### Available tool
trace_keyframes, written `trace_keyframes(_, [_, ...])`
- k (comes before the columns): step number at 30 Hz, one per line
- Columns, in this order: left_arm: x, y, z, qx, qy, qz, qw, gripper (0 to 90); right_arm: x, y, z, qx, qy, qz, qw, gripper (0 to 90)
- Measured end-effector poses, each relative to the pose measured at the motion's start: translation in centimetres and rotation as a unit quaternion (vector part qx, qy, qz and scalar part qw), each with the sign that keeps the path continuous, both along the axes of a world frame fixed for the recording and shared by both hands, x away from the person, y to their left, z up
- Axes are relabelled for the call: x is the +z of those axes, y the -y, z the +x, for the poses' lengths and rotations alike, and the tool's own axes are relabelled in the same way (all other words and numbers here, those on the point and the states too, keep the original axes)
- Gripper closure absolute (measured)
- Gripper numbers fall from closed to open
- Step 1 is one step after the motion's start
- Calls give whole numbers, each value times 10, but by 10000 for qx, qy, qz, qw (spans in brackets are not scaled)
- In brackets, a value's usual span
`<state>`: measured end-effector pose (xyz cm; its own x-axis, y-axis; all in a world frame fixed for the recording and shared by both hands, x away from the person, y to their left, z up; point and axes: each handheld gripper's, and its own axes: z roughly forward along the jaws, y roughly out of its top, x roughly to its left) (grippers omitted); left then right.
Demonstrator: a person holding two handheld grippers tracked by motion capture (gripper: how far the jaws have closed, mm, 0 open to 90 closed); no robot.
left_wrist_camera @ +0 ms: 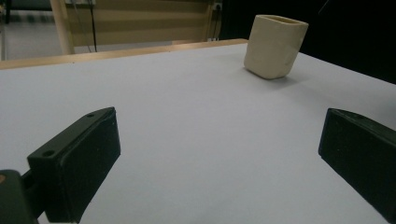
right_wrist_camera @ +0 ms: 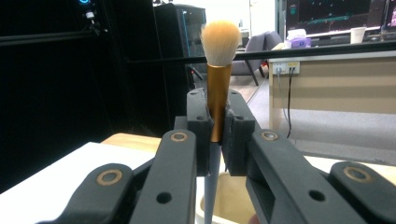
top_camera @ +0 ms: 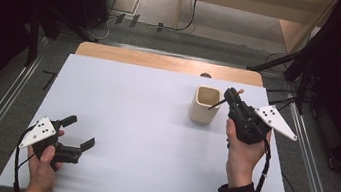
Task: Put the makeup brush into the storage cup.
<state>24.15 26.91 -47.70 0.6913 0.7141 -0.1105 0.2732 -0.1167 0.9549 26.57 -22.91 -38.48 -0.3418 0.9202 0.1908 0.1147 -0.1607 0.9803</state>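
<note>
Orange-bristled brush (right_wrist_camera: 219,70) clamped in right tongs (right_wrist_camera: 219,135) (bristles up).

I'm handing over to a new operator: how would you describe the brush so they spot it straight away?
Start at the white table and find the cream cup on its far right side. Just above it, the right tongs are shut on the brush, bristles up and dark handle tip pointing into the cup. Its copper ferrule and fluffy orange-white bristles set it apart.

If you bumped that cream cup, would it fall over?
Probably it could tip: the cup stands taller than wide, and its base looks narrower than its mouth. It likely slides first, since the white table looks smooth. The brush clamped in the right hand-held gripper seems stiff; it stands straight.
</note>
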Motion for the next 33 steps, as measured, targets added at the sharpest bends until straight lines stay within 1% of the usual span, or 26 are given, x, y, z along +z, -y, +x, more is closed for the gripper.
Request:
trace_keyframes(3, [0,1,0,-6,4,6,10000,0,0,2,1,-31,70,3,10000,850])
trace_keyframes(4, [0,1,-1,-11,7,3,10000,0,-1,3,2,23,130,-8,9999,850])
trace_keyframes(5, [0,2,-1,-12,3,-3,10000,0,-1,3,3,30,181,-61,9998,850])
trace_keyframes(7, [0,2,-1,-12,9,6,10000,0,-2,3,4,5,209,-111,9997,850])
trace_keyframes(8, [-1,1,-1,-14,6,27,10000,0,-3,2,5,3,228,-88,9997,850])
trace_keyframes(9, [-1,1,-1,-6,-4,28,10000,0,-5,1,7,-10,294,-133,9995,850])
trace_keyframes(12, [-1,0,-1,-2,-9,49,10000,0,-7,2,10,-40,300,-157,9994,851])
trace_keyframes(16, [-2,-1,-2,27,-21,22,10000,0,-11,3,16,-110,304,-167,9993,850])
trace_keyframes(18, [-2,0,-2,23,-19,26,10000,0,-13,2,18,-121,336,-196,9992,850])
trace_keyframes(19, [-2,1,-3,0,-15,27,10000,0,-14,1,20,-147,370,-264,9989,850])
trace_keyframes(21, [-2,1,-3,-8,-10,66,10000,0,-15,0,21,-159,379,-279,9988,850])
trace_keyframes(22, [-2,2,-4,-22,-8,51,10000,0,-16,0,22,-177,373,-301,9987,850])
trace_keyframes(27, [-2,3,-4,-43,-12,60,10000,0,-24,0,30,-273,247,-411,9985,850])
trace_keyframes(30, [-2,3,-4,-30,-16,48,10000,0,-26,0,32,-288,253,-401,9985,850])
trace_keyframes(33, [-1,2,-4,-50,6,45,10000,0,-31,1,37,-318,147,-415,9985,850])
